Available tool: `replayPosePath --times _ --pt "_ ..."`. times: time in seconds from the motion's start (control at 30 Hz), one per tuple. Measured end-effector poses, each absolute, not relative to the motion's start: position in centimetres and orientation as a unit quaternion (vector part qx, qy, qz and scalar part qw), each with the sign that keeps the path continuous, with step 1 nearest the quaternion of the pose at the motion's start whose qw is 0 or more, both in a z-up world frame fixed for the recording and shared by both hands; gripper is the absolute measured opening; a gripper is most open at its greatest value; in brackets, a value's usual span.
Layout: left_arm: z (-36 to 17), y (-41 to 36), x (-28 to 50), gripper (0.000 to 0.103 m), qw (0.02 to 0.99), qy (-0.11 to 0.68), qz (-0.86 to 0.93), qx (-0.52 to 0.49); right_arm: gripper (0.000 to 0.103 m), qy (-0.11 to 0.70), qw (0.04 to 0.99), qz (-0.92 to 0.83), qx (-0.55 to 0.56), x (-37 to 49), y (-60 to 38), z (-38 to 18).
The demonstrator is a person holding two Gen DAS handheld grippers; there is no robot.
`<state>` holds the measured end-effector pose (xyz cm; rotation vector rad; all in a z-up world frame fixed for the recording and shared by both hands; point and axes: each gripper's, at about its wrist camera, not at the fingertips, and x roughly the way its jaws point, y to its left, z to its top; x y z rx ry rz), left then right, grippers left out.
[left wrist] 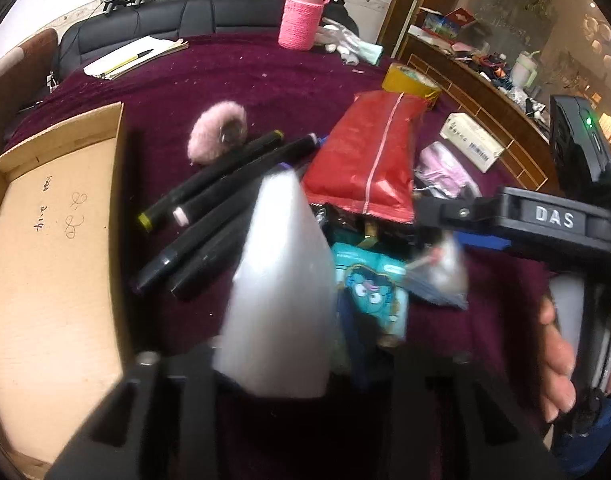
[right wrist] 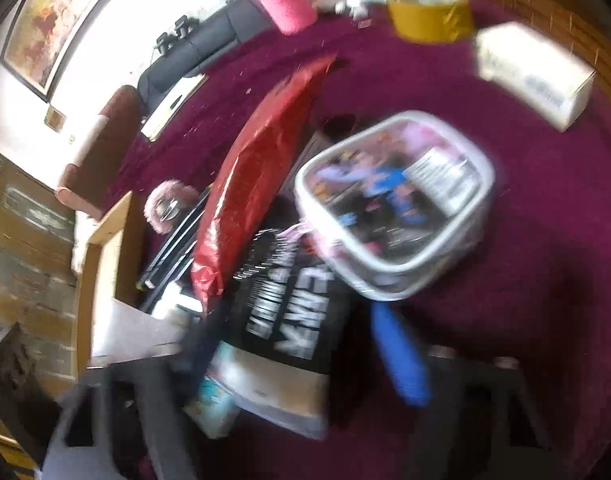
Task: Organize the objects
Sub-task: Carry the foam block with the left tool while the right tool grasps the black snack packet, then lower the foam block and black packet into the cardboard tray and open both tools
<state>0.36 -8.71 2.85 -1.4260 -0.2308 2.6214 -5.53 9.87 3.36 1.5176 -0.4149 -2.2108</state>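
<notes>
A pile lies on the maroon tablecloth (left wrist: 245, 76): several black markers (left wrist: 209, 184), a pink fuzzy puff (left wrist: 217, 132), a red snack bag (left wrist: 365, 160), a teal cartoon packet (left wrist: 373, 292) and a clear zip pouch (right wrist: 393, 204). My left gripper (left wrist: 301, 364) has a white plastic piece (left wrist: 281, 292) between its fingers, held over the markers. My right gripper (right wrist: 305, 364) hangs over the pile above a black printed packet (right wrist: 289, 312), with a blue item (right wrist: 401, 356) between its fingers; it also shows in the left wrist view (left wrist: 441, 216). The right view is blurred.
An open cardboard box (left wrist: 53, 248) sits at the left. A pink knitted bottle cover (left wrist: 301, 20), a yellow tape roll (left wrist: 409, 80), a white carton (left wrist: 471, 142) and a notepad with pen (left wrist: 133, 56) lie farther back. A wooden cabinet (left wrist: 485, 92) stands right.
</notes>
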Motion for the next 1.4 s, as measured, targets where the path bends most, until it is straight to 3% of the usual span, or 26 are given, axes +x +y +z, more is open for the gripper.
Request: replayPosePath --times 0.13,0.27,0.77,1.4 --pt "2.6 -9.4 0.3 0.019 0.087 -0.103 0.873 -0.47 0.05 -0.132 0.203 -0.809 0.536 -5.2 8.9 3.4" --pt "3.0 -10.2 0.9 0.013 0.099 -0.125 0.875 -0.458 0.049 -0.141 0.213 -0.812 0.525 -3.7 9.6 3.6" --pt "4.3 -10.6 4.0 0.013 0.084 -0.112 0.887 -0.44 0.05 -0.152 0.282 -0.811 0.49 1.8 9.1 5.8" --pt "8.0 -17.4 8.7 0.014 0.012 -0.113 0.925 -0.364 0.05 -0.083 0.345 -0.802 0.481 4.3 0.4 9.3"
